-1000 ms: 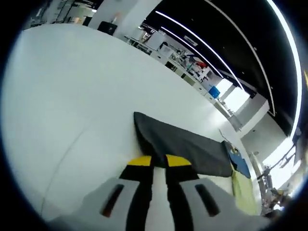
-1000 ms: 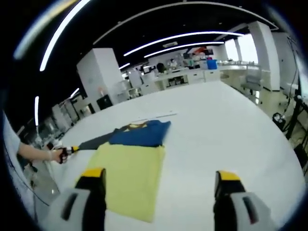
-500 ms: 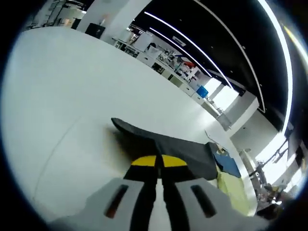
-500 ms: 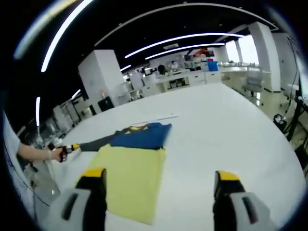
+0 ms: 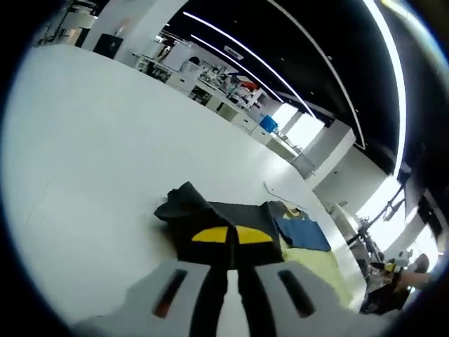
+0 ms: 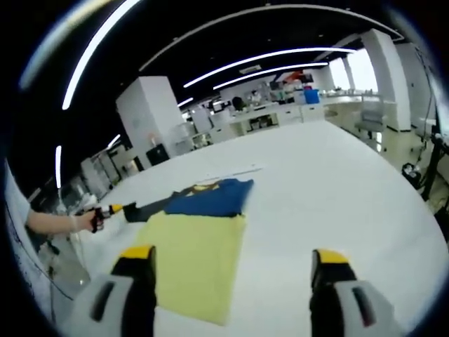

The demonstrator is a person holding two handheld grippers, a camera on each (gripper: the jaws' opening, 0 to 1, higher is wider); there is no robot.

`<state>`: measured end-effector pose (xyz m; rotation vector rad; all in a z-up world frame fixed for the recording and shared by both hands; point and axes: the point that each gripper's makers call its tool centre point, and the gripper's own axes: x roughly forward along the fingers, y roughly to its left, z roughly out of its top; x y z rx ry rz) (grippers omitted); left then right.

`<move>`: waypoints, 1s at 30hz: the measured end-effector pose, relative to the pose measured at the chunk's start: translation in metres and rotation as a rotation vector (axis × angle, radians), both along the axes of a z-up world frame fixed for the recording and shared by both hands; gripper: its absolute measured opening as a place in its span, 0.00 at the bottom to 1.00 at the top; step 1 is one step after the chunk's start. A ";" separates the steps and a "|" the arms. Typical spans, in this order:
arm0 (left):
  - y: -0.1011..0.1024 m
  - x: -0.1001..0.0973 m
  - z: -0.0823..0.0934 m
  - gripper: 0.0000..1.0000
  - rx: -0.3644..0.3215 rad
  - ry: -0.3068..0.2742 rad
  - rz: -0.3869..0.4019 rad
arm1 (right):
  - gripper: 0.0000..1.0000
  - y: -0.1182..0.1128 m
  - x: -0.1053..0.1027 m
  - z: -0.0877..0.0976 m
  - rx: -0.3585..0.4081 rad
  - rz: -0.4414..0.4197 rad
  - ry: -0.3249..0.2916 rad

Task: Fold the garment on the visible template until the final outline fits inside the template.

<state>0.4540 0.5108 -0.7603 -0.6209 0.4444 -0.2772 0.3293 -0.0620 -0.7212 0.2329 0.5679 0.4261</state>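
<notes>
A garment lies on the white table: a dark grey sleeve (image 5: 210,214), a blue part (image 5: 303,234) and a pale yellow part (image 5: 319,263). My left gripper (image 5: 232,236) is shut on the dark sleeve, which is bunched up in front of the yellow-tipped jaws. In the right gripper view the yellow part (image 6: 196,260) spreads toward me, the blue part (image 6: 209,199) lies behind it, and the dark sleeve (image 6: 144,208) runs left to the left gripper (image 6: 112,210) held by a hand. My right gripper (image 6: 233,261) hangs open above the table, nothing between its jaws.
A thin pale strip (image 6: 231,170) lies on the table (image 6: 337,189) behind the garment. Desks, shelves and a blue bin (image 6: 309,94) stand far off past the table's edge. A person's forearm (image 6: 49,222) reaches in from the left.
My left gripper has shut on the dark sleeve and carried it toward the garment's body, so the sleeve is now crumpled and shorter. The right gripper has stayed open and hardly moved.
</notes>
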 end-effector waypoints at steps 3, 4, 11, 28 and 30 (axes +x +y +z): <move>-0.031 0.006 0.015 0.00 -0.028 -0.028 -0.040 | 0.92 -0.007 -0.003 0.000 -0.002 -0.003 -0.008; -0.040 0.008 0.018 0.00 -0.035 -0.033 -0.048 | 0.92 -0.009 -0.003 -0.001 0.001 -0.005 -0.009; -0.110 0.014 0.036 0.00 -0.048 -0.060 -0.138 | 0.91 -0.011 -0.010 -0.001 0.020 0.001 -0.015; -0.224 0.037 0.054 0.00 -0.149 -0.089 -0.176 | 0.90 -0.031 -0.003 -0.015 0.032 0.049 -0.028; -0.235 0.040 0.057 0.00 -0.176 -0.093 -0.179 | 0.90 -0.033 -0.001 -0.015 0.037 0.051 -0.030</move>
